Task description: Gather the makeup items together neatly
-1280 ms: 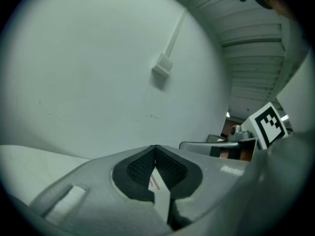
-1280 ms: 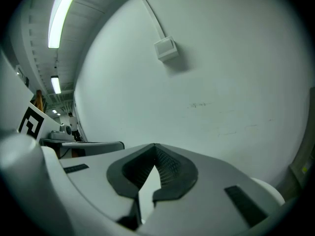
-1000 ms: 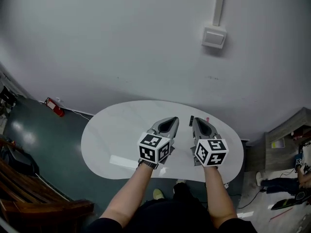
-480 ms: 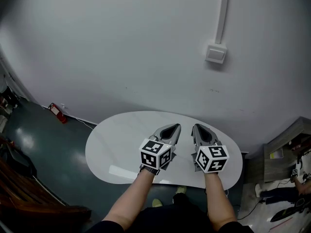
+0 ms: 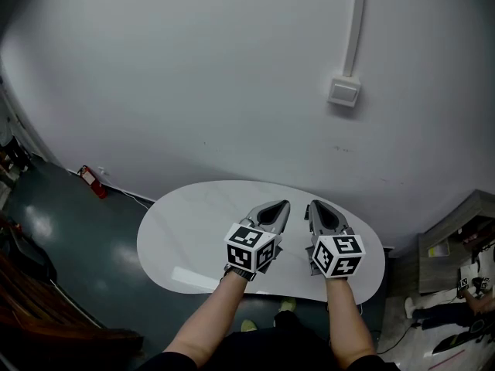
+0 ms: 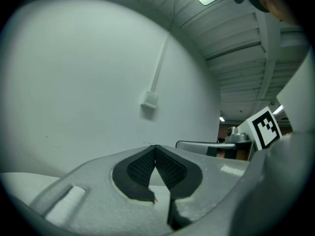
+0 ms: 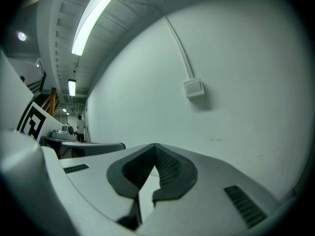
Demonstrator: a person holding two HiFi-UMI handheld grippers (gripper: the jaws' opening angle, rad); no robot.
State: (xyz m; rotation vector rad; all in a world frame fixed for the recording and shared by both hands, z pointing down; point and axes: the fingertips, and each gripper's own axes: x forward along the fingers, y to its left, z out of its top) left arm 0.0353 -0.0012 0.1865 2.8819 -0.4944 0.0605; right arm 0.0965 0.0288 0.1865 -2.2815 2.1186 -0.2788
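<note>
Two grippers are held side by side above the white oval table [image 5: 182, 234], both aimed roughly level at the pale wall [image 5: 193, 83]. The left gripper [image 5: 281, 205] is seen closed to its tips, with the ribbed pads [image 6: 141, 167] meeting at the front and nothing clamped between them. The right gripper [image 5: 315, 205] is likewise fully closed and empty. No makeup item can be made out with certainty. Only a tiny reddish speck [image 6: 154, 199] is glimpsed through the slot below the left pads, too small to be named. Whatever lies on the table is judged to be hidden beneath the grippers in the head view. The main risk is judged to be a blind descent: with the items unseen and the jaws closed, a small tube or pencil could be struck by a closed tip and rolled off the table's edge. Should the jaws not be opened before contact, items would be scattered rather than gathered.
</note>
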